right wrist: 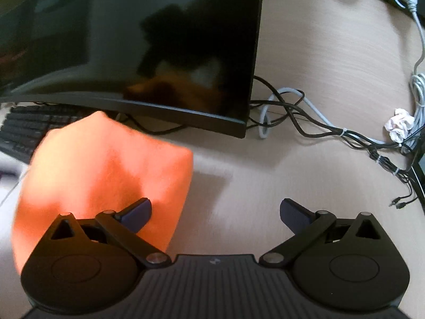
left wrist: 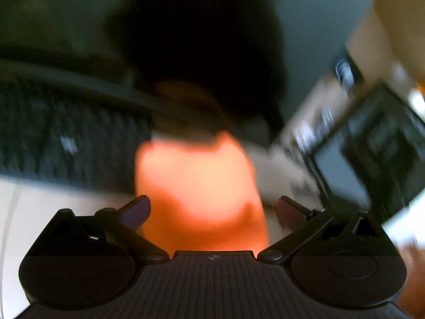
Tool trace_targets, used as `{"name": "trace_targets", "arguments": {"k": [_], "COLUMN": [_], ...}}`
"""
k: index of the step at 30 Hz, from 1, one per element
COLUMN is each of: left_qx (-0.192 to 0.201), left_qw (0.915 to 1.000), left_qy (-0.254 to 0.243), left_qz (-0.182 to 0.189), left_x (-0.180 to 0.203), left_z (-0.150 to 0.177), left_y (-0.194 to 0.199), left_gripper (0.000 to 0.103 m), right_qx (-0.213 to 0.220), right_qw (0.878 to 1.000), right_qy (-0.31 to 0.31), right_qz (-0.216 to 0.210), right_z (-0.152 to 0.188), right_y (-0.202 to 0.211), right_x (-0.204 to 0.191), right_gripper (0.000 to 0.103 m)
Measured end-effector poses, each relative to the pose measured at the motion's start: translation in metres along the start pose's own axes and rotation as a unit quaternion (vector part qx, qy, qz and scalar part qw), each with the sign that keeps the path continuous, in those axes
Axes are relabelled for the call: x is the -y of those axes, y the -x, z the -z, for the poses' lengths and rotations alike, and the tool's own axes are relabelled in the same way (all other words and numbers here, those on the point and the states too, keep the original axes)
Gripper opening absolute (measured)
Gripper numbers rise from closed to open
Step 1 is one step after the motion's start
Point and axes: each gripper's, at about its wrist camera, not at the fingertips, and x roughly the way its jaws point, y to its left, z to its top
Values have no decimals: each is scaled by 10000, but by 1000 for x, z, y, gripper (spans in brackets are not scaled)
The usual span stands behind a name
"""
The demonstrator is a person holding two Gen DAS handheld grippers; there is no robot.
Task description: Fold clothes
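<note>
On my pale wood-grain worktop (right wrist: 318,53) the soft orange fleece cloth (right wrist: 106,170) lies bunched before the black curved monitor (right wrist: 132,40), beside the black keyboard (right wrist: 32,130). My right gripper (right wrist: 215,212) is spread wide, its left finger over the cloth. My left gripper (left wrist: 213,210), blurred, gapes with the cloth between its fingers.
</note>
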Motion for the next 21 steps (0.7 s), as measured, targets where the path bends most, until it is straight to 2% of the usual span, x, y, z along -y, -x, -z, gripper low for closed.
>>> {"name": "trace_targets", "arguments": {"k": [2,4,7,9,12,18,21], "left_qx": [21,-211,-154,-103,-51,38,24], "left_qw": [9986,9931,9950,9950,9949,9945,9950], "left_qy": [5,-183,-6,38,147,381,514], "left_qz": [-531,-1136,-991,-994,-996,-980,-859], "left_x": [-2,-6,-18,-19,-23,-34,-33], "left_z": [-9,-7,-2,-3,-2,2,12], "left_y": [-19,-44,-57,-60,-59,-55,-54], "left_gripper": [103,103,103,103,103,103,103], "right_qx": [-43,-119,-196,-261,-327,-190,-335], "right_qw": [9999,9995,9987,9990,9990,9987,9978], "right_qy": [71,180,379,273,174,339,500], "right_qz": [-140,-231,-272,-227,-261,-326,-278], "right_z": [2,5,8,9,8,3,9], "right_y": [14,22,27,26,23,20,10], "right_x": [-5,-12,-20,-21,-24,-33,-40], "right_gripper": [103,103,103,103,103,103,103]}}
